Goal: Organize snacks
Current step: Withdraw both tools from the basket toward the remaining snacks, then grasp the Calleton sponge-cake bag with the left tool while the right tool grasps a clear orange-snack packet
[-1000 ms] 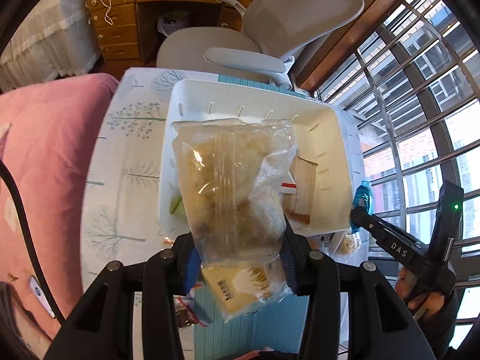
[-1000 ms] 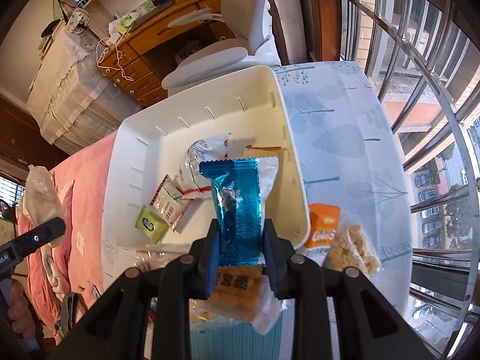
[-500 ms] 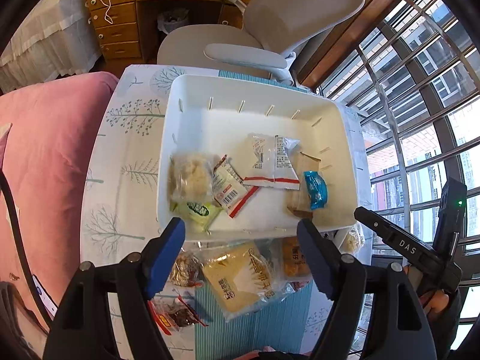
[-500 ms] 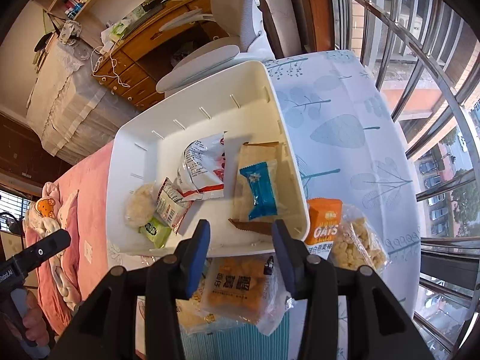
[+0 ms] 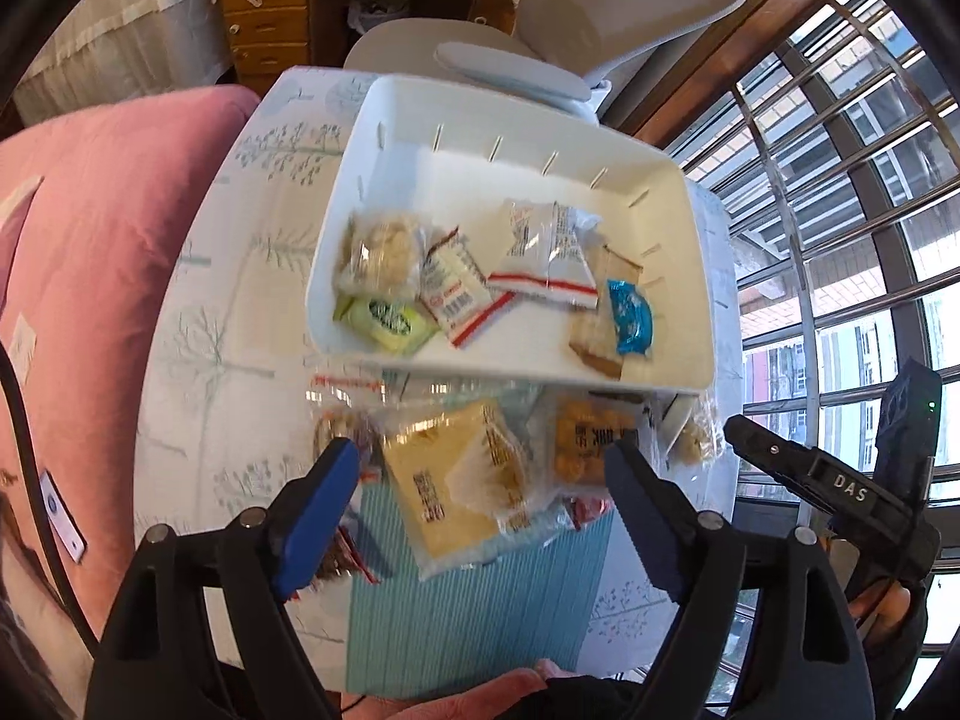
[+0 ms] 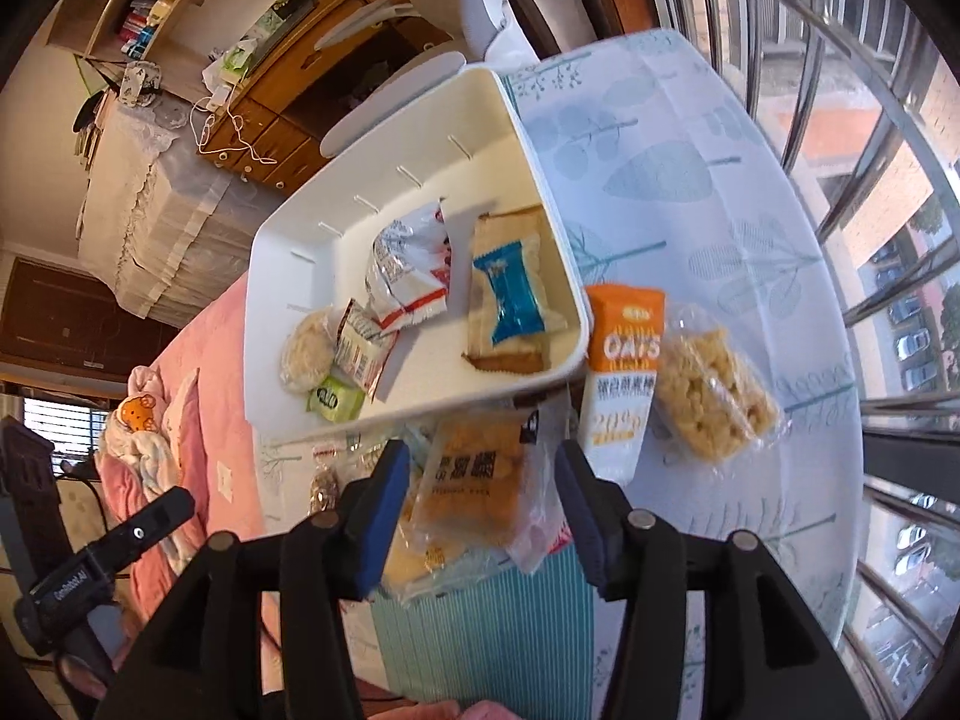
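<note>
Left tongs (image 5: 480, 492) opening, empty | right tongs (image 6: 483, 492) opening, empty | white bin (image 5: 690, 276): six snack packets

1 white bin (image 5: 678, 180) holds 6 snack packets (image 5: 546, 252); roughly 6 more packets (image 6: 621, 372) lie outside it.

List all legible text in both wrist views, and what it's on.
"OATS": orange and white packet beside the white bin.
"DAS": right gripper's black body, left wrist view.
"GenRobot.AI", partly blurred: left gripper's body, right wrist view.
Print on the orange snack bag, yellow bag and green packet: too blurred.
</note>
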